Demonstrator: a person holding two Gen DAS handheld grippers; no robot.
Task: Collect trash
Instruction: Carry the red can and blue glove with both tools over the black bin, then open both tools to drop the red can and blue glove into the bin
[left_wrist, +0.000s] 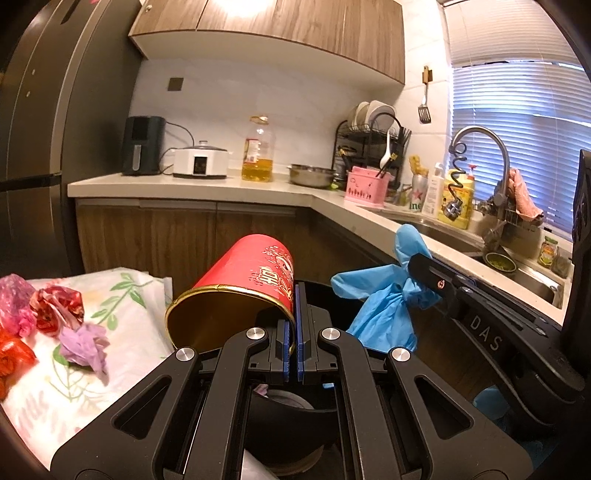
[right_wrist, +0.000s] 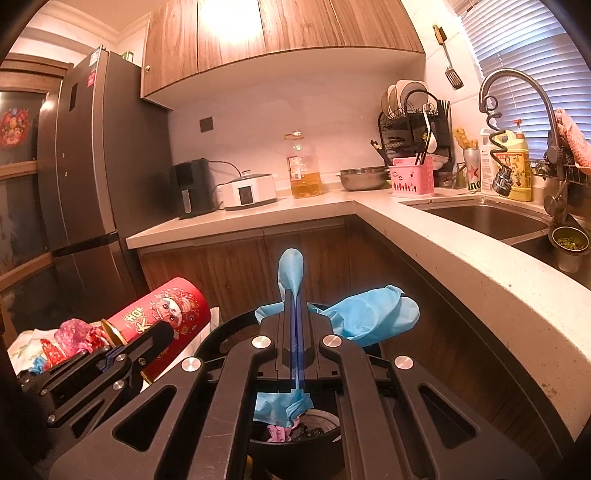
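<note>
Two tools holding trash above a black bin (right_wrist: 295, 448).
Left tool (left_wrist: 294, 295) pinches the red cup (left_wrist: 243, 291) by its rim; right tool (right_wrist: 294, 299) pinches a blue glove (right_wrist: 369, 314).

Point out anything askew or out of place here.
The red paper cup is tipped on its side, pinched by its rim in the left gripper. Crumpled wrappers litter the floral cloth. A blue glove dangles from the right gripper.

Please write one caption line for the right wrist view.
Right gripper shut on a blue glove above a black trash bin.
</note>
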